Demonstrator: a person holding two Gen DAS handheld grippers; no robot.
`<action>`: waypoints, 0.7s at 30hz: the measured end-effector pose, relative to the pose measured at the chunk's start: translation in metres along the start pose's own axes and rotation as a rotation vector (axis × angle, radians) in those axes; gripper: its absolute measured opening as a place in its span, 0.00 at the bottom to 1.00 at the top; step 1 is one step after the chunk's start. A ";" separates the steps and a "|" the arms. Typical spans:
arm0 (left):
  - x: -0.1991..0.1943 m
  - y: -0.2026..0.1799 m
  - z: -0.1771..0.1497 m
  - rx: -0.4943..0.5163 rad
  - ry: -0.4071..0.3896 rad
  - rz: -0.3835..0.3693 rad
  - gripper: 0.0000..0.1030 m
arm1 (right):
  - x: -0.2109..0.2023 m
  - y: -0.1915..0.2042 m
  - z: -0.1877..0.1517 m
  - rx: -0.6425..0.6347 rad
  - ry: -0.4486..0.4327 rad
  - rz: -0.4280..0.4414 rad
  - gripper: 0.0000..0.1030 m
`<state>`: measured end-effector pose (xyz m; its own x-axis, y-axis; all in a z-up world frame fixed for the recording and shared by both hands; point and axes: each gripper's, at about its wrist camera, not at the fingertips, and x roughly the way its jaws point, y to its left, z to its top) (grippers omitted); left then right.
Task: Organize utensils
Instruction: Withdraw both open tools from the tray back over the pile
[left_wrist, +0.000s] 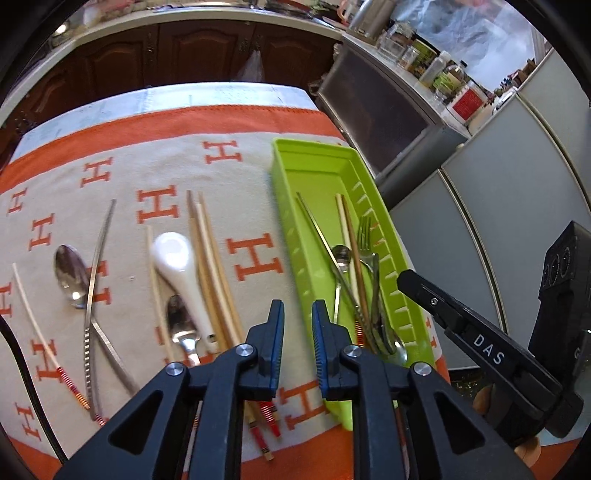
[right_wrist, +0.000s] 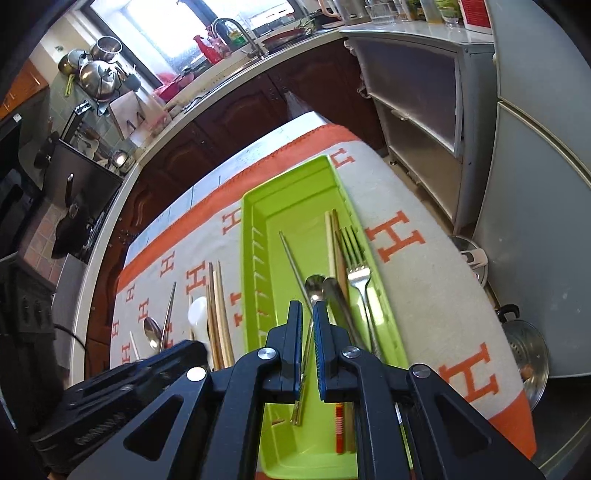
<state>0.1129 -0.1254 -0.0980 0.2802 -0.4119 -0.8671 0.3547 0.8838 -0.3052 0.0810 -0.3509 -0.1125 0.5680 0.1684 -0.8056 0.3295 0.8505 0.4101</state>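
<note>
Left wrist view: the left gripper (left_wrist: 298, 314) hangs with its jaws slightly apart and nothing between them, over the cloth (left_wrist: 255, 173) between the chopsticks (left_wrist: 210, 258) and the green tray (left_wrist: 314, 173). Left of it lie a white spoon (left_wrist: 177, 258) and a steel spoon (left_wrist: 70, 273). To its right, the other tool reads "DAS".

Right wrist view: the right gripper (right_wrist: 307, 314) is nearly closed, empty, above the tray's near end, with a fork (right_wrist: 356, 269) and spoon (right_wrist: 314, 286) just beyond. Orange "H" letters cover the cloth.
</note>
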 end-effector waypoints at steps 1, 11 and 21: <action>-0.004 0.003 -0.002 -0.001 -0.009 0.007 0.16 | -0.001 0.003 -0.002 -0.007 0.000 -0.006 0.06; -0.042 0.042 -0.028 -0.022 -0.100 0.121 0.18 | -0.006 0.026 -0.016 -0.078 0.014 -0.015 0.06; -0.069 0.080 -0.052 -0.057 -0.146 0.206 0.22 | -0.009 0.074 -0.037 -0.180 0.050 0.022 0.06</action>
<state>0.0756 -0.0145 -0.0829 0.4688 -0.2459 -0.8484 0.2273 0.9617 -0.1531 0.0726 -0.2709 -0.0909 0.5340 0.2085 -0.8194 0.1749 0.9209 0.3483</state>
